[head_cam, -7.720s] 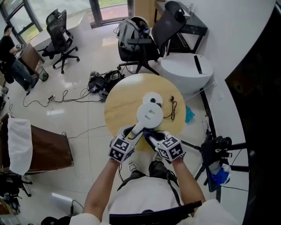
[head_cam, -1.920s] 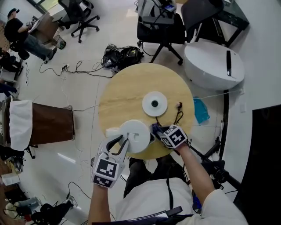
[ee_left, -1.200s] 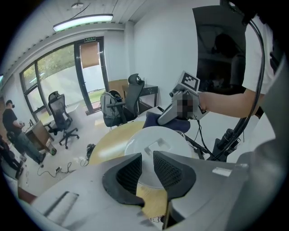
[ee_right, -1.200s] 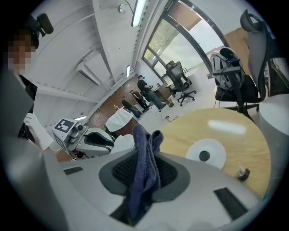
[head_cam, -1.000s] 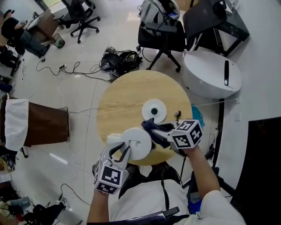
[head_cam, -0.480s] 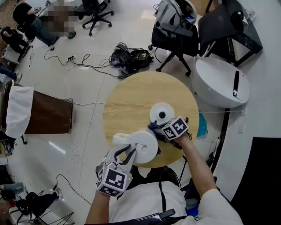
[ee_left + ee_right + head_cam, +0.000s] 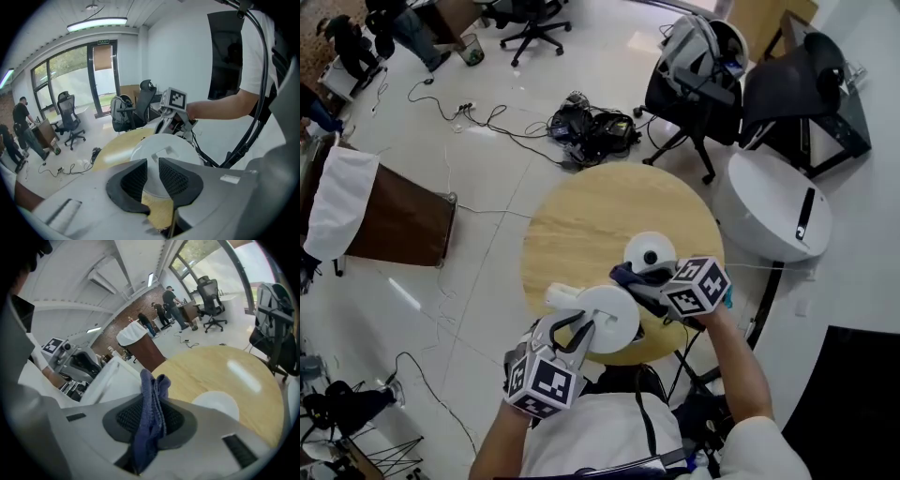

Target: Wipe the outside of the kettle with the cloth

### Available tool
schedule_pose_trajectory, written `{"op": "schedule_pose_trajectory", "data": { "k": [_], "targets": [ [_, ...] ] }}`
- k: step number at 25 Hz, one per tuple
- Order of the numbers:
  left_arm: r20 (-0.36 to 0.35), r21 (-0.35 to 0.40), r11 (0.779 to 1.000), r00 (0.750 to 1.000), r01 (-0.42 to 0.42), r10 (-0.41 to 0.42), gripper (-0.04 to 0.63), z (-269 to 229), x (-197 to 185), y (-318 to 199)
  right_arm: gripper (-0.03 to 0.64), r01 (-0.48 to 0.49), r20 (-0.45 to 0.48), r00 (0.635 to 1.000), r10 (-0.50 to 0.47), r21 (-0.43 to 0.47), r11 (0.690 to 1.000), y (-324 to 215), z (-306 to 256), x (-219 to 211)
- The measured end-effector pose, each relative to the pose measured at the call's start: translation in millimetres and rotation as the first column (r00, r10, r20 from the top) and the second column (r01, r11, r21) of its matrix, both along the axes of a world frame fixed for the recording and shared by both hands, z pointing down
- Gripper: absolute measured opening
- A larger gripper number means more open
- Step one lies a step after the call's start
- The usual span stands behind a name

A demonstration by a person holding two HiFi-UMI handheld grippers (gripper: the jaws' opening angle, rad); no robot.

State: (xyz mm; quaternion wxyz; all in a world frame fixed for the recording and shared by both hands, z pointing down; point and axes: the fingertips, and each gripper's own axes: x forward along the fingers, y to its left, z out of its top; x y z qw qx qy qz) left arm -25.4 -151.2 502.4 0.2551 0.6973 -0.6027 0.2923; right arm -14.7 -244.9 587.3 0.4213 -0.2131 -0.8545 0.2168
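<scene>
Right gripper, clamped on cloth, has dropped back beside kettle: another wiping pass likely; left gripper, jaws narrow, holds kettle steady.

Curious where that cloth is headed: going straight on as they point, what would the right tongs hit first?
Most likely the side of the white kettle, just beyond the blue cloth in the right tongs; depth is unclear, so they might instead reach the wooden table.
</scene>
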Motion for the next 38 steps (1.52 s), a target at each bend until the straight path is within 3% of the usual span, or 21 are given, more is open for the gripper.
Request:
{"op": "schedule_pose_trajectory", "data": {
  "k": [6,10,17,26,31,33,38],
  "targets": [
    [-0.005,-0.004,1.000,1.000,0.020,-0.020,0.066,0,1,-1,0.081,0.118,0.100,0.989,-0.113,-0.037,0.992,3,-62,-6],
    [-0.016,0.001,0.999,0.999,0.036,-0.036,0.066,0,1,-3,0.083,0.236,0.109,0.967,-0.230,-0.039,0.971,3,-56,-7],
    [-0.025,-0.009,0.998,0.998,0.059,-0.060,0.066,1,1,-5,0.083,0.378,0.019,0.925,-0.378,-0.092,0.921,5,3,-24],
    [-0.026,-0.005,0.994,0.993,0.111,-0.111,0.066,1,1,-7,0.083,0.501,-0.221,0.844,-0.488,0.003,0.865,8,110,-33],
    [-0.023,-0.004,0.991,0.991,0.133,-0.133,0.066,1,1,-9,0.083,0.569,-0.306,0.788,-0.534,0.032,0.821,7,136,-36],
    [-0.020,-0.006,0.990,0.990,0.138,-0.138,0.066,1,1,-8,0.083,0.596,-0.280,0.772,-0.571,0.009,0.803,13,125,-39],
    [-0.014,-0.010,0.989,0.989,0.146,-0.146,0.066,2,1,-7,0.083,0.652,-0.103,0.756,-0.646,0.038,0.757,28,47,-47]
  ]
}}
